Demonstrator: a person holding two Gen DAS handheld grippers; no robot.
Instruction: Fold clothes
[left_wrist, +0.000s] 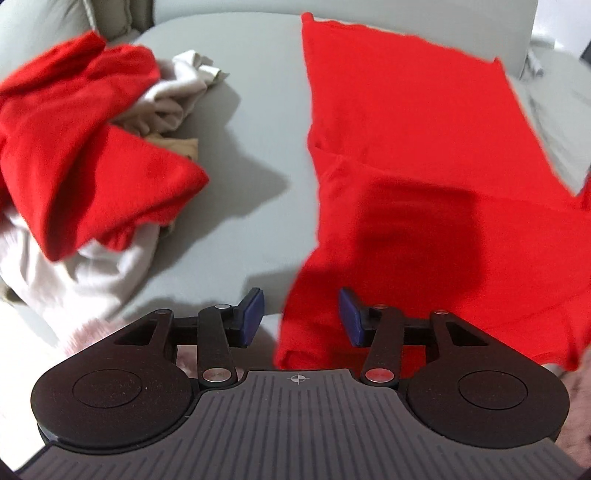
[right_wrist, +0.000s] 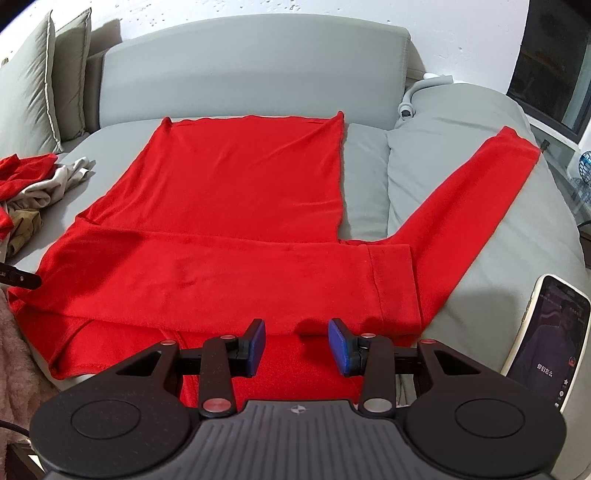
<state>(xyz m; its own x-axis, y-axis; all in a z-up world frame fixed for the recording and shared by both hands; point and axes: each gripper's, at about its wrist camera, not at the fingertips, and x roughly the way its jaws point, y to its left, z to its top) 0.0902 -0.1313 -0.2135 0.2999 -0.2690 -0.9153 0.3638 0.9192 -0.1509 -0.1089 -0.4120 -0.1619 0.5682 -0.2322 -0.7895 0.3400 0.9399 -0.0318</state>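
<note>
Red garment (right_wrist: 236, 221): soft, light, limp fleece-like knit, likely to sag and drag rather than slip; spread flat on the grey bed (right_wrist: 369, 177), one sleeve folded across just ahead of the right gripper (right_wrist: 296, 345), whose fingers stood released, empty. Best taken by hem or cuff edge. Left gripper (left_wrist: 301, 317): fingers parted astride the garment's near edge, not pinching. Unfolded pile (left_wrist: 92, 155) lay left.

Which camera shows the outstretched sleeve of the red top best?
The right wrist view: the outstretched sleeve runs whole from body to cuff across the grey bedding. The left wrist view shows only the top's body, the sleeve cut off at the frame's right edge.
</note>
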